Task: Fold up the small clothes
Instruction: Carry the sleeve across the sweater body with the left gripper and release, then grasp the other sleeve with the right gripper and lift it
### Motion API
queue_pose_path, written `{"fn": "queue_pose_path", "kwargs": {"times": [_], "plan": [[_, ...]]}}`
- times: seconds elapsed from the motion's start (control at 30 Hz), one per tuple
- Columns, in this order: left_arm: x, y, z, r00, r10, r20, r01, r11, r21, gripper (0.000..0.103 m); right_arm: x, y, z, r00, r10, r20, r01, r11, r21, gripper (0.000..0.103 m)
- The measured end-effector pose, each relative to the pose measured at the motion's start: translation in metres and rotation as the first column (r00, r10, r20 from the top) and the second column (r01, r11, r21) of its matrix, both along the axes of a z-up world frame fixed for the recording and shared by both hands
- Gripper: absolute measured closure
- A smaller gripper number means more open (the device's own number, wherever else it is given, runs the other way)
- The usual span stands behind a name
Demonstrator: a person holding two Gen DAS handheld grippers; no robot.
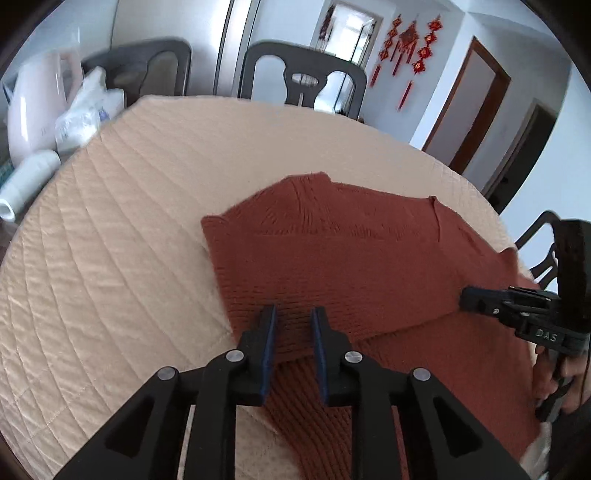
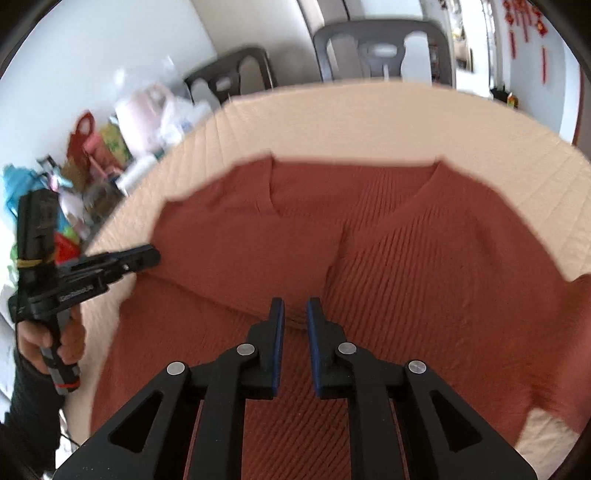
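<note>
Black left gripper (image 2: 149, 254), partly legible white lettering, beside rust sweater (image 2: 406, 258).

Rust-red ribbed knit sweater (image 1: 369, 258) on a peach diamond-quilted table cover (image 1: 129, 221); black grippers, blue-lined jaws.

**Soft daylight, smeared edges**

Even daylight fills both fisheye views, brightest at a doorway (image 1: 356, 31) far beyond the left tool (image 1: 293, 314). Shadows are faint. Straight lines bow toward dark corner vignettes. Clutter (image 2: 92, 162) left of the right tool (image 2: 295, 308) is motion-blurred.
</note>
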State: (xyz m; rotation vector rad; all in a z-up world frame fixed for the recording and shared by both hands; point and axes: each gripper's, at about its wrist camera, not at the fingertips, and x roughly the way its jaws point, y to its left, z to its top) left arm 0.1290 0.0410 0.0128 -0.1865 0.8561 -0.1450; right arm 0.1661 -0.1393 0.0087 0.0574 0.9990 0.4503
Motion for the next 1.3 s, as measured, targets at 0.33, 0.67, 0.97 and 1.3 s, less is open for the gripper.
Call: {"fn": "queue_pose_path", "kwargs": {"times": [0.33,0.67,0.97,1.3], "plan": [[-0.063,-0.017,0.014,0.999,-0.035,0.015,0.035,0.999,0.036,0.062,-0.074,-0.059,0.029,0.992,-0.092,0.082,0.089,0.995,0.043,0.066],[-0.129,-0.032,-0.004,0.999,-0.044,-0.014,0.044,0.998,0.055,0.059,-0.153,-0.108,0.022,0.965,-0.230,0.125,0.232,0.973,0.001,0.065],[-0.149,-0.024,-0.001,0.999,0.034,0.006,-0.034,0.994,0.103,0.059,-0.162,-0.120,0.014,0.956,-0.264,0.131,0.273,0.961,-0.049,0.065],[-0.127,-0.028,0.022,0.993,0.080,0.090,-0.092,0.987,0.135,0.059,-0.143,-0.128,0.025,0.943,-0.309,0.125,0.309,0.951,0.020,0.061]]}}
